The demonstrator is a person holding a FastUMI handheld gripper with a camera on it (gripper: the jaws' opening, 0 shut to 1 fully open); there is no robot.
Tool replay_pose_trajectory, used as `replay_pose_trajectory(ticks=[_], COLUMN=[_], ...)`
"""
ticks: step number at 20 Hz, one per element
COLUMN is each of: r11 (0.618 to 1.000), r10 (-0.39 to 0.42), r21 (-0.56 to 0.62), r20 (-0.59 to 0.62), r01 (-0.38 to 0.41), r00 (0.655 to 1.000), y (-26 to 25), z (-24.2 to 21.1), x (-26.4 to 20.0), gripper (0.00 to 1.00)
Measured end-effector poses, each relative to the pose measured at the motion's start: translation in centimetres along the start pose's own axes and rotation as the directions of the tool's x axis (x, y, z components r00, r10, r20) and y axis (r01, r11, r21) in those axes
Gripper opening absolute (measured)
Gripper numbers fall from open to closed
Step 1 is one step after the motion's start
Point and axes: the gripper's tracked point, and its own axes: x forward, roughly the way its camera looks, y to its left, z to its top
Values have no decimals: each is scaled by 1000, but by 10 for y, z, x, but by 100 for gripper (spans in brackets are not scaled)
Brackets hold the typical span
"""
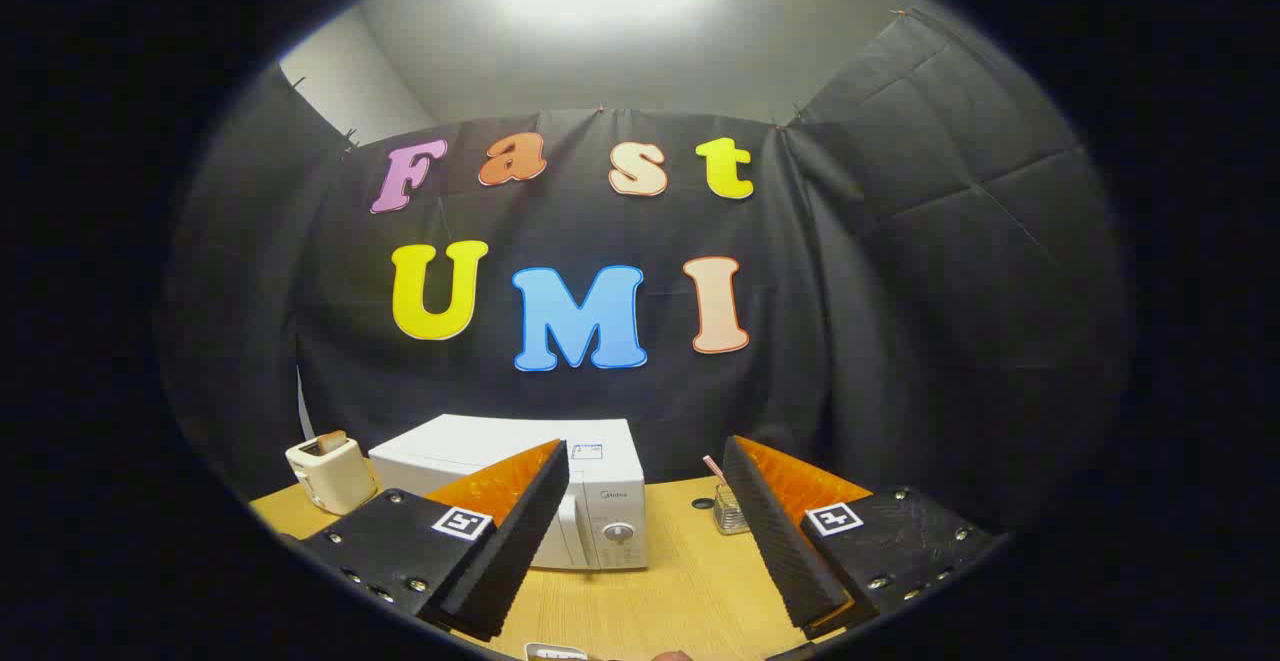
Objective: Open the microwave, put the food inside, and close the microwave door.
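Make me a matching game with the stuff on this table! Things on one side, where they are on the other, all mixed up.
Things:
1. microwave
2. toaster
3. glass jar
4. gripper

Places or states:
A. beyond the right finger, on the wooden table, with a straw in it
B. open, fingers wide apart, holding nothing
C. left of the microwave, with bread sticking out of the top
D. just ahead of the fingers, partly behind the left one, door shut

Pairs: 1-D, 2-C, 3-A, 4-B
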Motion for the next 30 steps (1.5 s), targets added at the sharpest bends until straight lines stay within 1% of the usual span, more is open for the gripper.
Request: replay_pose_trajectory(ticks=[6,18,24,30], r11=[1000,997,994,990], r10=[15,69,102,138], r21=[2,-29,-34,-14], r20=[4,8,-17,-49], r01=[-15,-69,-102,-139], r00=[1000,998,995,989], y=[-1,21,30,40], z=[2,-2,-14,-38], x=[9,28,52,90], gripper=[99,99,98,98])
